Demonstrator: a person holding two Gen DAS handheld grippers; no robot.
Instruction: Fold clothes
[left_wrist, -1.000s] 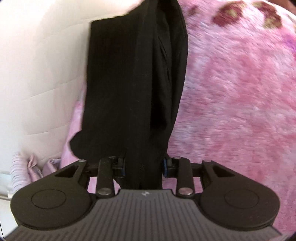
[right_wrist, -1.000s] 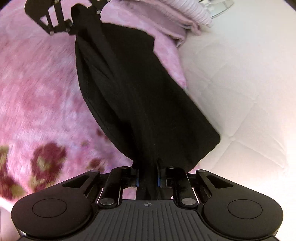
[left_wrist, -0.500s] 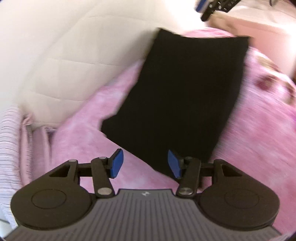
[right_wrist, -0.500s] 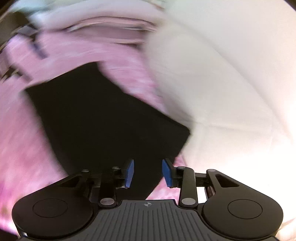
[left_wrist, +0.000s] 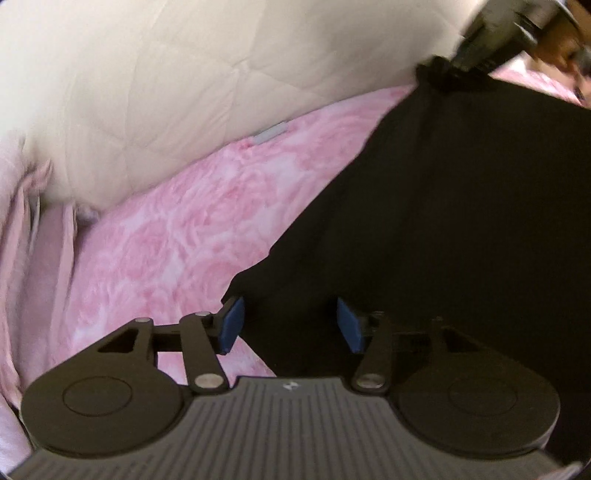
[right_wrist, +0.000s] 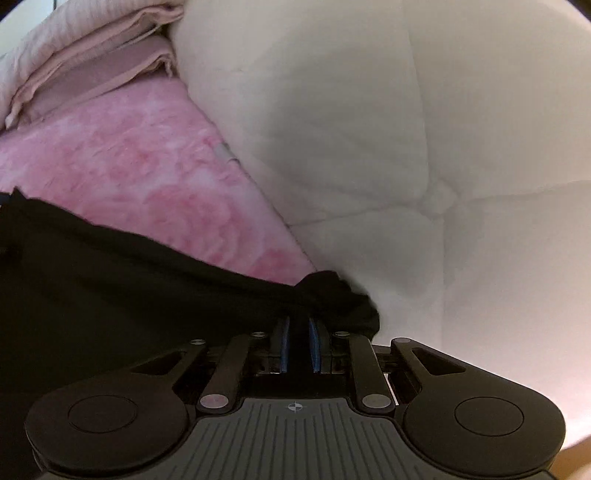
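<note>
Having been dropped flat on the pink blanket (left_wrist: 192, 229), the black garment (left_wrist: 461, 221) is straddled by the opening left gripper (left_wrist: 288, 323) and pinched at its far corner by the closing right gripper (right_wrist: 297, 341), so another fold looks next.

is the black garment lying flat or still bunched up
Mostly flat: the black garment lies spread on the pink blanket, bunched only at the corner by the right gripper.
</note>
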